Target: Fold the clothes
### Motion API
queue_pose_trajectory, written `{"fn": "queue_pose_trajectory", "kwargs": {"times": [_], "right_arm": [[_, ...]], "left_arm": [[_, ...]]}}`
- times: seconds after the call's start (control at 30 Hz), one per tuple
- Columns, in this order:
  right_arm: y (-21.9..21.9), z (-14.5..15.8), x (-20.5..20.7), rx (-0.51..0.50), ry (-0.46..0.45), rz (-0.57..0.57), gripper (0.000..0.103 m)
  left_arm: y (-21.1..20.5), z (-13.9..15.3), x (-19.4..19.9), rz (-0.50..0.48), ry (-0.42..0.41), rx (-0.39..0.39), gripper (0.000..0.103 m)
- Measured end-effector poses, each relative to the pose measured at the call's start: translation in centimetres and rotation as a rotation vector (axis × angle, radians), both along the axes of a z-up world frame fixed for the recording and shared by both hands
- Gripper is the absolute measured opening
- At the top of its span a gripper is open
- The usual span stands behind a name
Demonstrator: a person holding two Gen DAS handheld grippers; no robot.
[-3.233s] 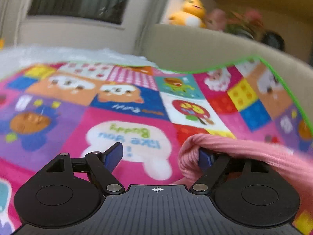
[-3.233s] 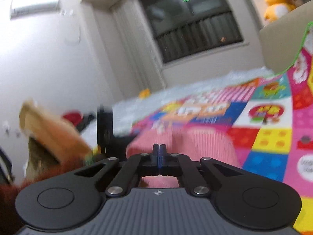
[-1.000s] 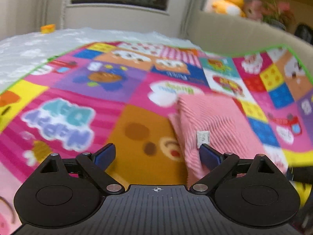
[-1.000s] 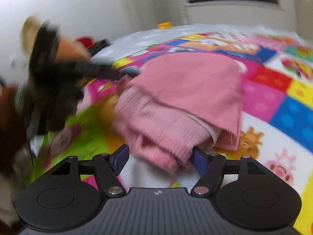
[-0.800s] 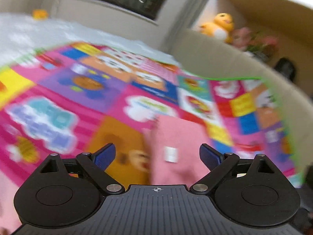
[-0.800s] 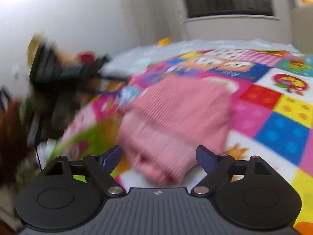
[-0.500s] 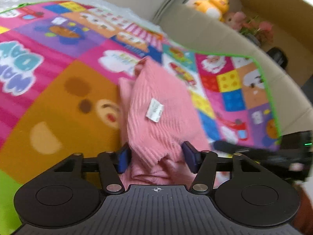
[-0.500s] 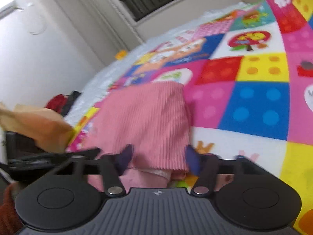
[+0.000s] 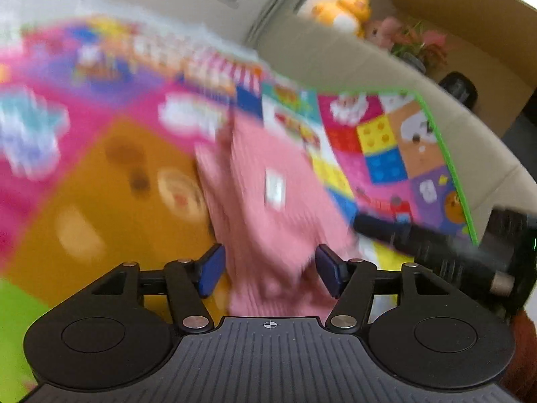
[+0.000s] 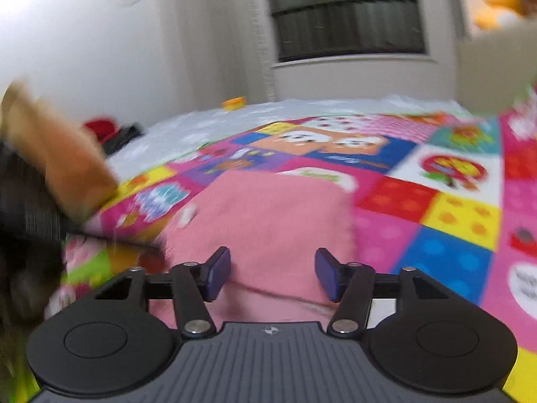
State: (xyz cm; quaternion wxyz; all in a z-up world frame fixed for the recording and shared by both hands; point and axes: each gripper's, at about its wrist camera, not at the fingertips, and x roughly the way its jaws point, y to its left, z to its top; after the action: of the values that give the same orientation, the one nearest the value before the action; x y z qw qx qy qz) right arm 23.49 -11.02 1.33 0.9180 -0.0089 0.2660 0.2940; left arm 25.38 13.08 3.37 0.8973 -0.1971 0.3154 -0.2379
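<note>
A folded pink ribbed garment (image 9: 268,208) with a white label lies on the colourful play mat (image 9: 110,184). In the blurred left wrist view, my left gripper (image 9: 270,270) has its jaws part-way closed, with the thick near end of the garment bunched between the blue pads. My right gripper (image 10: 273,275) pinches the opposite end of the pink garment (image 10: 268,215) at about the same jaw width. The right gripper also shows as a dark shape (image 9: 436,245) at the garment's far right. The left gripper is a black blur (image 10: 27,215) at the left edge under a tan shape.
A beige sofa back (image 9: 369,63) rises behind the mat, with a yellow plush toy (image 9: 349,10) and flowers on the ledge above. White bedding (image 10: 235,121) lies beyond the mat toward the window (image 10: 345,16). Red and black items (image 10: 110,131) sit at far left.
Both grippers went from wide open beside the garment to part-way closed around its two ends. Over the last half second both views tilted up with heavy blur, and jaw widths stayed the same.
</note>
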Motion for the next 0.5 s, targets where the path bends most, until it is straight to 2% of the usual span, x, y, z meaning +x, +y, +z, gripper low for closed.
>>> {"fn": "queue_pose_trajectory", "kwargs": {"times": [0.1, 0.17, 0.27, 0.3, 0.33, 0.4, 0.5], "right_arm": [[2.3, -1.5, -0.2, -0.118, -0.014, 0.035, 0.069], [2.5, -2.0, -0.1, -0.136, -0.023, 0.027, 0.075], [1.7, -2.1, 0.0, -0.125, 0.008, 0.018, 0.079], [1.4, -2.2, -0.1, -0.126, 0.014, 0.017, 0.079], [1.1, -2.3, -0.3, -0.127, 0.016, 0.018, 0.079], [0.1, -2.1, -1.0, -0.102, 0.025, 0.026, 0.081], [-2.4, -1.4, -1.1, -0.012, 0.075, -0.002, 0.087]], "left_arm": [[0.0, 3.1, 1.1, -0.003, -0.102, -0.032, 0.074], [-1.3, 3.3, 3.2, -0.031, -0.107, -0.042, 0.074], [-4.0, 2.0, 7.1, -0.072, -0.056, -0.039, 0.072], [-4.9, 1.0, 8.4, -0.07, -0.035, -0.005, 0.071], [-5.6, -0.3, 9.6, -0.06, -0.013, 0.042, 0.064], [-5.8, -3.0, 11.1, -0.046, 0.029, 0.082, 0.056], [-4.0, -3.5, 10.4, -0.021, 0.026, 0.01, 0.057]]}}
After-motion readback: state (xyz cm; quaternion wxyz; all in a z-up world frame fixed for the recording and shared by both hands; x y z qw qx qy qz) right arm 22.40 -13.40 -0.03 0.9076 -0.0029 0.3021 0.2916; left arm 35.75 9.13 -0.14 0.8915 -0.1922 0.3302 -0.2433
